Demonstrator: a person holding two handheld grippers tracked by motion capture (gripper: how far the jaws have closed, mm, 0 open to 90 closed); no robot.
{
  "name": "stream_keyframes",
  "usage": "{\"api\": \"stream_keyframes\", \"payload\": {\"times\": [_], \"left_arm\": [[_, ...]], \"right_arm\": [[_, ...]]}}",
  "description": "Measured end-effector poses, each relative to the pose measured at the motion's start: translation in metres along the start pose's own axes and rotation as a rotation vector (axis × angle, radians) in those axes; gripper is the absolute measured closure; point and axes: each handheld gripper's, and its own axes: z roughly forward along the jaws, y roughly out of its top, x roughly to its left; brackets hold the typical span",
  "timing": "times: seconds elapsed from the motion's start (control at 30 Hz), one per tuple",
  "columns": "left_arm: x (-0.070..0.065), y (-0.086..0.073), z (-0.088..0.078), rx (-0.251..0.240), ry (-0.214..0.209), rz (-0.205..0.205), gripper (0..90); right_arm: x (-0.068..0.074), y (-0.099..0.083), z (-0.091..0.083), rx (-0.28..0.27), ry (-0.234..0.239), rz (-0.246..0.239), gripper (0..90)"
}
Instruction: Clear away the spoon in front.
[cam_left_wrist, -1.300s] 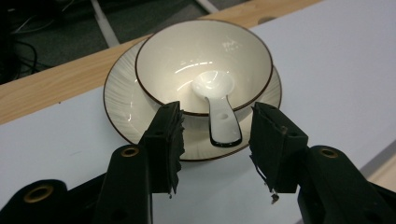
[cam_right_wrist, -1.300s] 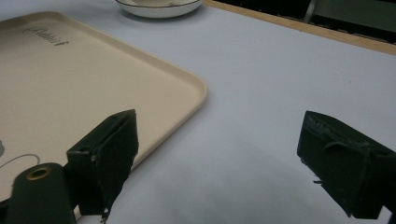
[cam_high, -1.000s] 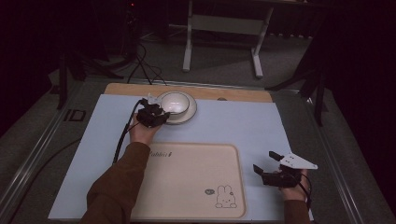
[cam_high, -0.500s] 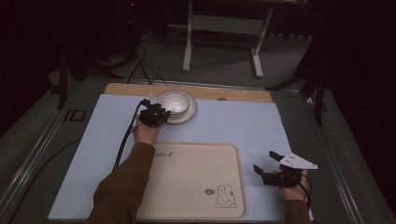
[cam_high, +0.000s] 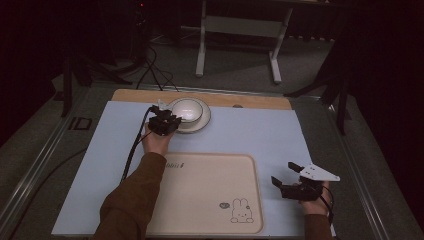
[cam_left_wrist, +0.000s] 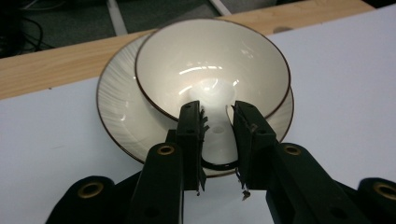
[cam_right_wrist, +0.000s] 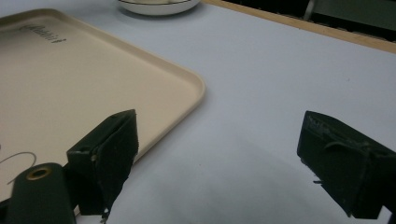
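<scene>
Item: bowl (cam_left_wrist: 212, 74), on plate (cam_left_wrist: 121, 116), far left of tray (cam_high: 210, 195). Left gripper (cam_left_wrist: 217, 128) pinches its near rim; we judge tipping or slipping likely. Right gripper (cam_right_wrist: 219, 158) gapes, empty.

bowl (cam_left_wrist: 212, 70) near rim: behind jaws | tray (cam_right_wrist: 70, 79): cut off left

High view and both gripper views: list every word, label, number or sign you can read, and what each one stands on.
"ID": dark mark on the grey floor left of the table.
Short dark word with a small mark after it, at the tray corner: too blurred to read in the high view and the right gripper view.
Rabbit drawing with a small mark beside it on the tray: no words.
Bowl and plate: no text.
</scene>
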Motion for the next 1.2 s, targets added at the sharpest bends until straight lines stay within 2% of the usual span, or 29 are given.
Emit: {"api": "stream_keyframes", "payload": {"times": [0.6, 1.2], "left_arm": [[0.007, 0.010, -0.017, -0.040, 0.008, -0.023, 73.6], [0.001, 0.024, -0.038, -0.071, 0.012, -0.003, 73.6]], "right_arm": [[0.001, 0.000, 0.000, 0.001, 0.002, -0.001, 12.2], [0.001, 0.000, -0.001, -0.006, -0.003, -0.001, 12.3]]}}
